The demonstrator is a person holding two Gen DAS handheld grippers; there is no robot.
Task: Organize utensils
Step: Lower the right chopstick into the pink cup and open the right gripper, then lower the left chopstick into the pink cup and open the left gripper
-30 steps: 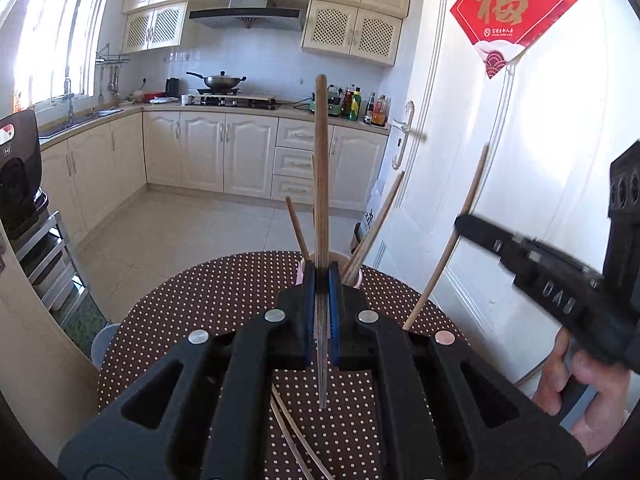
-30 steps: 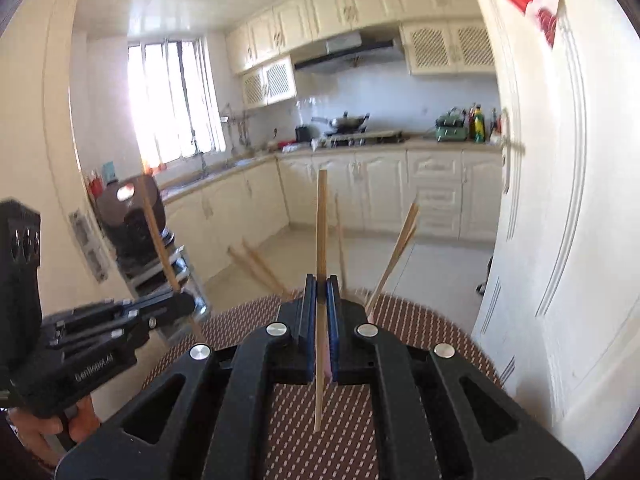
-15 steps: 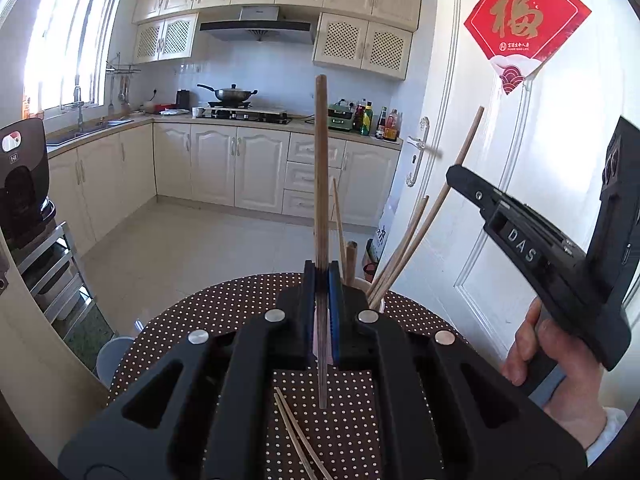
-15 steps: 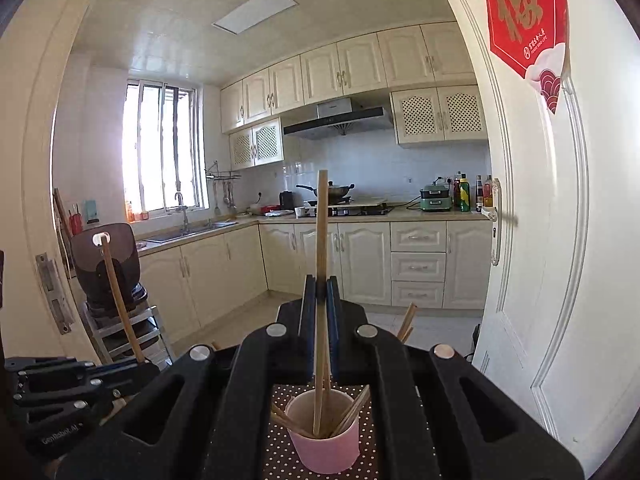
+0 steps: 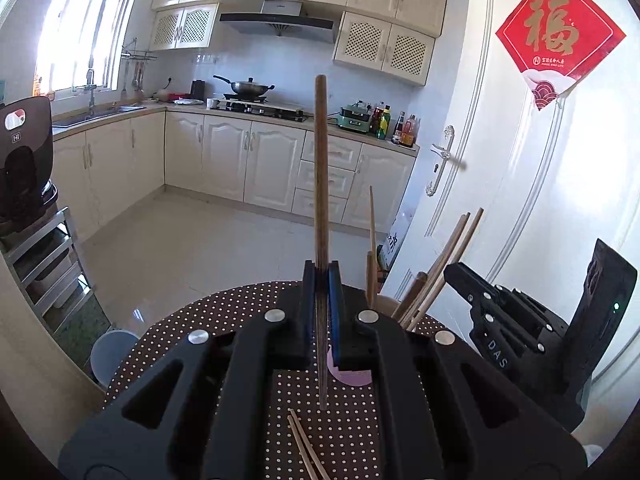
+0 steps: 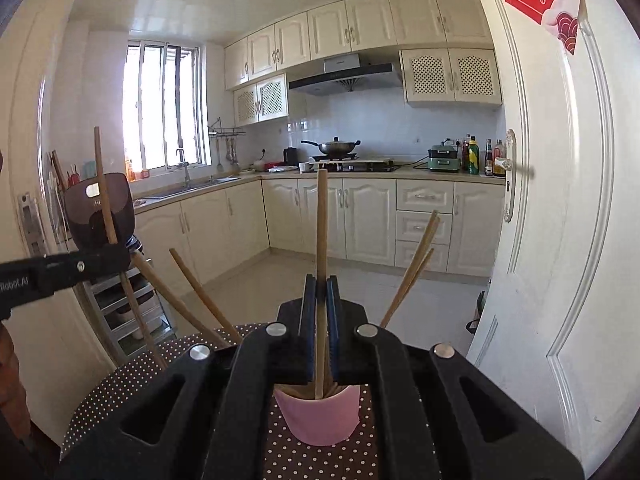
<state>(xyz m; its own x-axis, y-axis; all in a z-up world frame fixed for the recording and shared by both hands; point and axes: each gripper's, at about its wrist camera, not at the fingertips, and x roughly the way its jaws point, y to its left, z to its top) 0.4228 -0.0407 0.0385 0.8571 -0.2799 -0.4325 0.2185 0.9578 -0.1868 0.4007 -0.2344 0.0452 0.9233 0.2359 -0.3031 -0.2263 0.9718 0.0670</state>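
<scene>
Closest to the lens on the right side, the right gripper [image 6: 320, 320] is clamped tight on a light chopstick [image 6: 321, 240], held upright with its lower end already dipping inside the pink cup [image 6: 320, 420] on the dotted table [image 6: 120, 380]. My take: this is the drop-in step, so keep the stick vertical, lower it till the tip sits well down among the others, and only then let go, otherwise it could tip back out over the rim. The other sticks fan outward, so going in down the middle looks safest. The left gripper [image 5: 322, 312] is likewise closed on a dark chopstick [image 5: 321, 200], also upright, and its tip hangs over the table just short of the cup [image 5: 352, 376], not over the opening yet; I'd wait till the right one clears out, since both tools are crowding the same small cup. Count-wise: one cup, two held sticks (one per gripper), two loose chopsticks [image 5: 304, 444] lying together on the table right under the left gripper, and roughly five or six already standing in the cup, though they overlap so I can't nail that number. Farther back it's just kitchen cabinets [image 6: 360, 220] and a door [image 6: 560, 240].
</scene>
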